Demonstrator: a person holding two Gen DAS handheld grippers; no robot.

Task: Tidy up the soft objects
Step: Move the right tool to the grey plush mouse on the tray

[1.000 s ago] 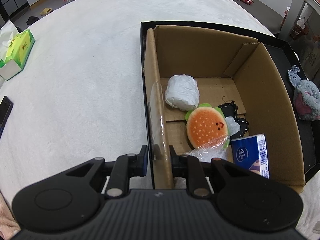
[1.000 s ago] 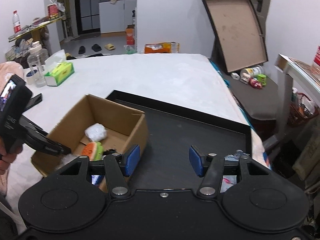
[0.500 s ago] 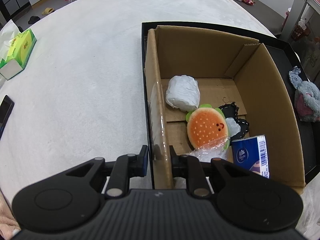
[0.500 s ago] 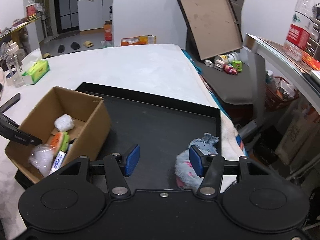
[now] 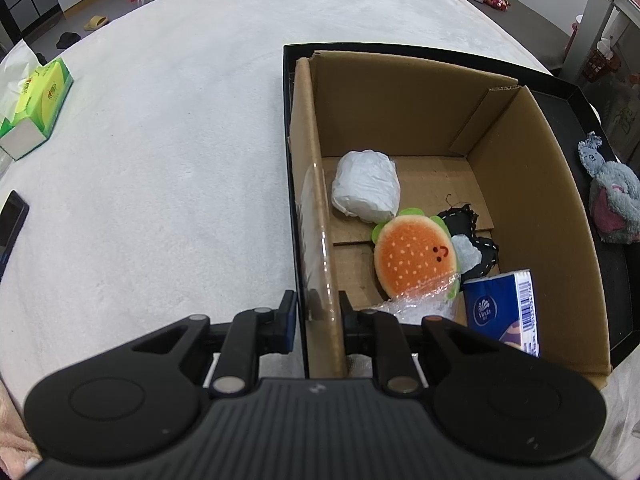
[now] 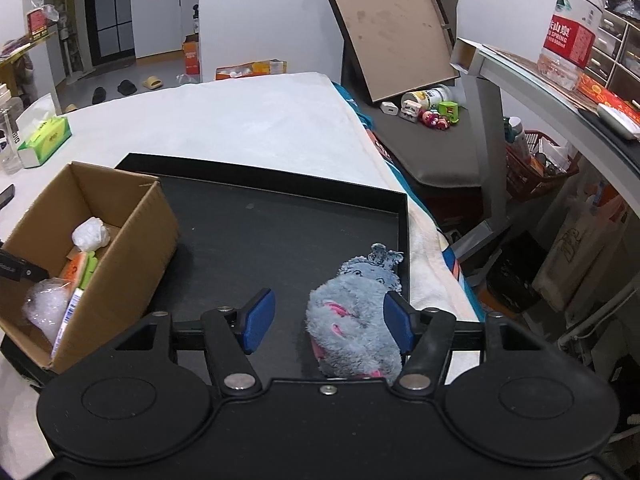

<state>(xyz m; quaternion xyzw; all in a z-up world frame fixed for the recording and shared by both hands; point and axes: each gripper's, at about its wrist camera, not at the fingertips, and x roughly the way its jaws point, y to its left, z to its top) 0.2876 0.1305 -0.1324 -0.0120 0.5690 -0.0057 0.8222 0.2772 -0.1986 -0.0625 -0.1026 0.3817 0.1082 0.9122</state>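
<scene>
Grey plush toy (image 6: 354,320) between our right gripper's (image 6: 328,322) wide-open fingers, untouched by the left pad.

It lies on the black tray (image 6: 280,232), long axis running away along the fingers, ears toward the tray's far rim; open tray floor lies left. Our left gripper (image 5: 316,314) pinches the cardboard box (image 5: 400,96) wall, burger plush (image 5: 414,258) just right of its fingers.

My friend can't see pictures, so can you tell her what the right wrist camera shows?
The open right hand-held gripper frames a fluffy grey plush toy lying on a black tray; its right pad is at the toy's side. To the left, on the tray, stands a cardboard box holding soft things, on a white surface.
</scene>
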